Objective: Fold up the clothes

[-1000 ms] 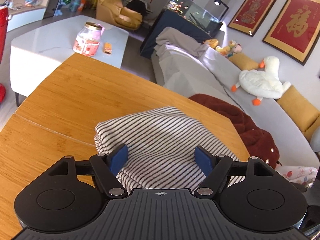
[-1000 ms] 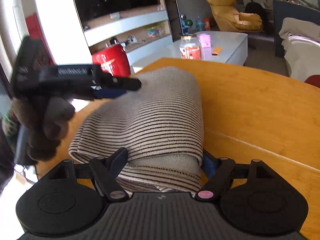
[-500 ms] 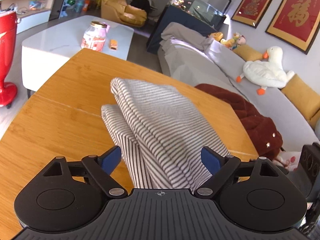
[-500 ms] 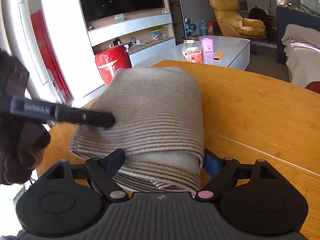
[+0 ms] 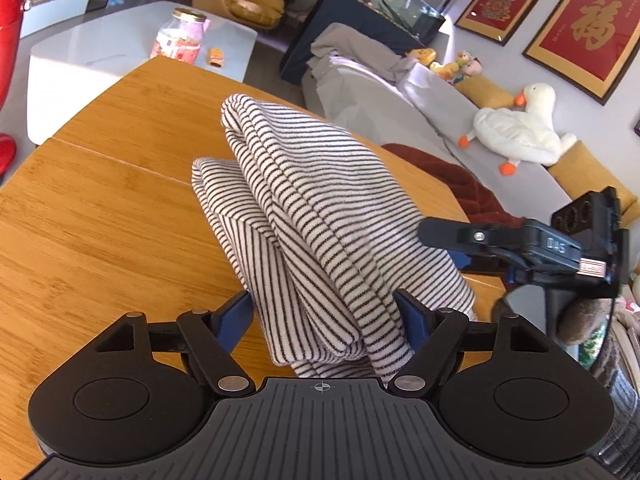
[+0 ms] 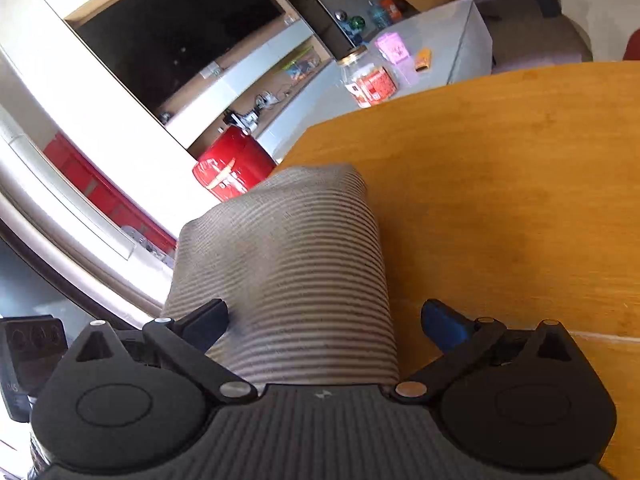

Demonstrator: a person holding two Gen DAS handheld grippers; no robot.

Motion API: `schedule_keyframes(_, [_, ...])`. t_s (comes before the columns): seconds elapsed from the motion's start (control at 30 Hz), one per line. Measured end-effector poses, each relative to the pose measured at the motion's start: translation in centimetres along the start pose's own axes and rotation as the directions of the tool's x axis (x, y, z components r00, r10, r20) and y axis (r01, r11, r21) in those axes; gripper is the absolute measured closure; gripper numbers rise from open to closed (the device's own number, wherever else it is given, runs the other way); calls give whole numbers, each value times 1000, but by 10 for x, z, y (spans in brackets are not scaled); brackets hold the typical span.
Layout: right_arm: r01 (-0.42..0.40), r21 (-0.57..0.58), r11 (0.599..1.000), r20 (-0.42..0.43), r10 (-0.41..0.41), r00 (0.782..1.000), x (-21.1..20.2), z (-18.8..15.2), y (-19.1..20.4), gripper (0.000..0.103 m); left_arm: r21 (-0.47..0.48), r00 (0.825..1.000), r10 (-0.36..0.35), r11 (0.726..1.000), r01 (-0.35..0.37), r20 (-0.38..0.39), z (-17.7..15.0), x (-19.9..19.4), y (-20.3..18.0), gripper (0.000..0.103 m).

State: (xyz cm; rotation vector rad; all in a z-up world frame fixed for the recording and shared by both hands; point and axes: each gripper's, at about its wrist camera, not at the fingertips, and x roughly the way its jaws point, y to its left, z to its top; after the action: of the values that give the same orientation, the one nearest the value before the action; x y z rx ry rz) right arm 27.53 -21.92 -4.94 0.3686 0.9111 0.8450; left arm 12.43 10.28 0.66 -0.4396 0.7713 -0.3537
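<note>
Right tongs [image 6: 324,324] have rolled, opening around ribbed striped garment [image 6: 288,264].

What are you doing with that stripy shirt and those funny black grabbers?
A person is folding a striped garment on a wooden table, holding a grabber in each hand. The garment is already bundled into a thick fold. The left gripper has the bundle between its blue fingers, and its jaws are closing. The right gripper is opening: one blue finger stands clear of the cloth, so it seems to be letting go.
</note>
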Motion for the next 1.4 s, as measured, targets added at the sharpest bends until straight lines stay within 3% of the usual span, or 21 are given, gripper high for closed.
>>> schedule_keyframes(0.1, [-3, -23, 1000, -37, 2, 999, 13, 3, 15, 6, -13, 1000, -18, 1000, 18, -5, -1, 1, 4, 23])
schedule_keyframes(0.17, [26, -83, 996, -35, -29, 999, 15, 4, 30, 21, -29, 1000, -29, 999, 29, -7, -1, 4, 6, 23])
schedule_keyframes(0.27, [-5, -72, 997, 16, 6, 1000, 0, 14, 37, 36, -46, 999, -39, 998, 39, -9, -1, 7, 10, 23])
schedule_keyframes(0.37, [-29, -67, 997, 65, 33, 997, -15, 24, 44, 37, -62, 998, -60, 996, 59, -6, 0, 11, 12, 23])
schedule_keyframes(0.53, [206, -196, 959, 37, -203, 978, 2, 11, 45, 34, -59, 999, -53, 997, 54, 7, 2, 16, 9, 22])
schedule_keyframes(0.6, [190, -185, 964, 35, -186, 982, -2, 4, 40, 27, -62, 999, -46, 997, 46, 10, 2, 15, 10, 22])
schedule_keyframes(0.67, [159, -156, 975, 20, -158, 987, -7, -3, 34, 13, -61, 999, -39, 997, 40, 11, 1, 12, 9, 21])
schedule_keyframes(0.87, [90, -77, 993, -7, -91, 996, -20, -27, 16, 4, -31, 1000, -12, 999, 13, 21, 0, 1, 4, 21])
schedule_keyframes(0.9, [76, -77, 994, -9, -77, 997, -23, -30, 17, 5, -29, 1000, -10, 1000, 10, 20, 1, 0, 3, 21])
schedule_keyframes(0.97, [83, -114, 990, 10, -83, 997, -30, -34, 25, 28, -25, 1000, -5, 1000, 6, 19, 2, 0, 2, 21])
schedule_keyframes(1.07, [65, -152, 986, 50, -58, 997, -47, -36, 38, 42, -18, 1000, 3, 1000, -3, 21, 3, -1, -1, 22])
schedule_keyframes(1.13, [62, -186, 981, 62, -51, 997, -54, -38, 44, 43, -14, 1000, 13, 1000, -13, 23, 4, -1, -1, 21])
schedule_keyframes(1.23, [161, -282, 946, 56, -151, 987, -48, -50, 51, 42, -21, 999, 23, 1000, -22, 29, 5, -6, 0, 22])
schedule_keyframes(1.4, [172, -287, 942, 75, -157, 985, -48, -56, 50, 40, -54, 995, 32, 998, -27, 93, 15, -25, 3, 14])
